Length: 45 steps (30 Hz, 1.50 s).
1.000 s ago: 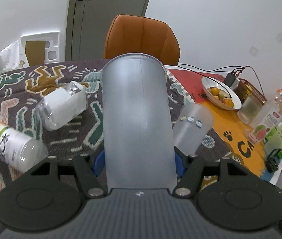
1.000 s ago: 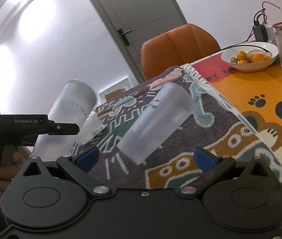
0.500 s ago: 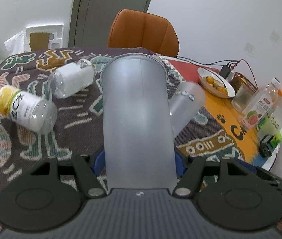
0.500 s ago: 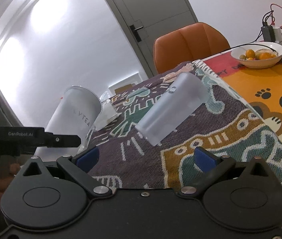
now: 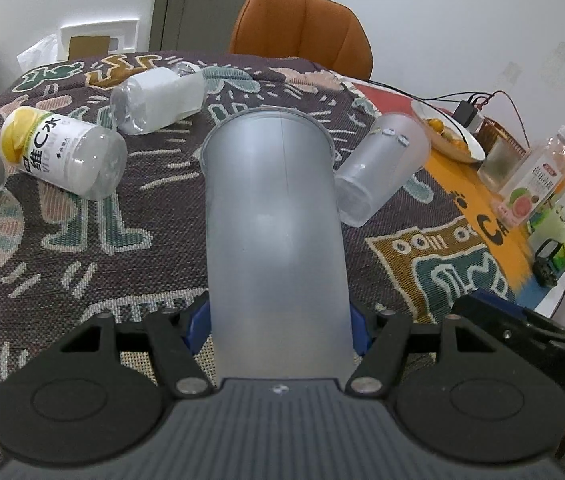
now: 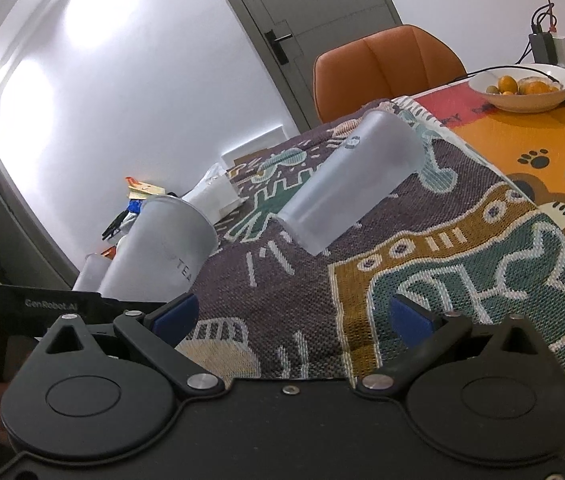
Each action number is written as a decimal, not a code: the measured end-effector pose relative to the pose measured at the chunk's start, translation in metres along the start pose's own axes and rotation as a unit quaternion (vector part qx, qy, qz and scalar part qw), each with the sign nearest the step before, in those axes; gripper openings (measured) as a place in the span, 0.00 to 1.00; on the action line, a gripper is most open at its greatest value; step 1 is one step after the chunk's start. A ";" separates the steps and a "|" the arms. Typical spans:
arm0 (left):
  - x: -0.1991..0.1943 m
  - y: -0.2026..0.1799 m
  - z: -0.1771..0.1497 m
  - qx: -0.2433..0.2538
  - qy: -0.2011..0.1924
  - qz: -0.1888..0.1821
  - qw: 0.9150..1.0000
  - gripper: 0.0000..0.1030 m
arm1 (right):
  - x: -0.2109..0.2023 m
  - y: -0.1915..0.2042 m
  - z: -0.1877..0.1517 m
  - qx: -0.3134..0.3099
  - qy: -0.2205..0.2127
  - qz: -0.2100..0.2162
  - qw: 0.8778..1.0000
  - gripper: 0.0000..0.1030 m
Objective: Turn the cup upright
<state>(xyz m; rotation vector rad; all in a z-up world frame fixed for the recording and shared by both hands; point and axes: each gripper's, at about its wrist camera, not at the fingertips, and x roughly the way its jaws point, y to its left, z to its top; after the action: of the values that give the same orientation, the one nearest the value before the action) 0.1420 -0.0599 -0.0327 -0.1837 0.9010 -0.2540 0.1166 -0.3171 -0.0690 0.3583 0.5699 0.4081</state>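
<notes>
The left gripper (image 5: 280, 316) clamps the tall frosted translucent plastic cup (image 5: 276, 216) above the patterned woven tablecloth (image 5: 82, 240), long axis along its fingers. The right gripper (image 6: 292, 316) stands wide, empty.

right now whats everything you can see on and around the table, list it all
held cup: 1, frosted grey, clamped in the left gripper, rim pointing away
lying cup: 1, frosted clear, on its side on the patterned cloth
vitamin bottle: 1, clear with yellow and white label, on its side, far left
white-label bottle: 1, clear, on its side, far side of cloth
patterned cloth: 1, brown, teal and mustard, covers the table
fruit bowl: 1, white, on the orange mat at right
juice bottle: 1, clear with pink label, upright, right edge
glass: 1, clear, upright beside the juice bottle
chair: 1, orange, behind the table
left gripper: shut on held cup
right gripper: open, empty, facing the lying cup
</notes>
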 end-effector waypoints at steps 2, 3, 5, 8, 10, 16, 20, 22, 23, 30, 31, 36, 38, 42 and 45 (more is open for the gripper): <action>0.003 0.000 -0.001 0.001 0.004 -0.002 1.000 0.64 | 0.002 0.000 -0.001 0.001 0.001 -0.001 1.000 1.00; 0.005 0.000 -0.001 0.003 0.004 -0.002 1.000 0.64 | 0.003 -0.001 -0.001 0.003 0.003 -0.003 1.000 1.00; 0.009 0.000 -0.003 0.004 0.007 0.000 1.000 0.64 | 0.004 -0.001 -0.001 0.006 0.005 -0.005 1.000 1.00; 0.014 0.000 -0.004 0.011 0.013 0.010 1.000 0.64 | 0.005 -0.001 -0.002 0.005 0.006 -0.007 1.000 1.00; 0.016 -0.002 -0.004 0.019 0.014 0.024 0.999 0.68 | 0.006 -0.001 -0.002 0.005 0.008 -0.008 1.000 1.00; 0.000 0.000 -0.002 0.020 -0.011 0.014 1.000 0.84 | 0.008 0.002 0.001 0.010 0.008 0.003 1.000 1.00; -0.012 0.002 -0.003 0.017 -0.030 0.011 0.999 0.88 | 0.012 0.006 0.005 0.016 0.012 0.013 1.000 1.00; -0.016 0.005 -0.003 0.012 -0.038 0.013 0.999 0.88 | 0.015 0.008 0.006 0.021 0.016 0.019 0.999 1.00; -0.018 0.007 -0.003 0.008 -0.041 0.013 0.999 0.89 | 0.017 0.009 0.007 0.025 0.019 0.023 0.999 1.00; -0.031 0.031 -0.006 -0.032 -0.067 0.022 0.997 0.92 | 0.031 0.020 0.016 0.042 0.041 0.051 0.997 1.00; -0.032 0.035 -0.007 -0.036 -0.069 0.023 0.997 0.92 | 0.034 0.022 0.018 0.044 0.045 0.054 0.997 1.00; -0.038 0.053 -0.011 -0.056 -0.079 0.035 0.995 0.92 | 0.052 0.033 0.025 0.050 0.070 0.067 0.994 1.00; -0.041 0.060 -0.012 -0.065 -0.084 0.038 0.994 0.92 | 0.061 0.037 0.027 0.051 0.081 0.067 0.993 1.00; -0.047 0.074 -0.015 -0.079 -0.092 0.048 0.991 0.92 | 0.077 0.041 0.032 0.060 0.097 0.072 0.991 1.00; -0.051 0.084 -0.016 -0.090 -0.099 0.052 0.990 0.92 | 0.089 0.043 0.035 0.073 0.114 0.082 0.987 1.00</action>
<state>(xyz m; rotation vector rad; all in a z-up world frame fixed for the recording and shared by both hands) 0.1111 0.0348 -0.0268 -0.3214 0.7330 -0.0549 0.1935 -0.2460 -0.0620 0.5054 0.8000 0.5713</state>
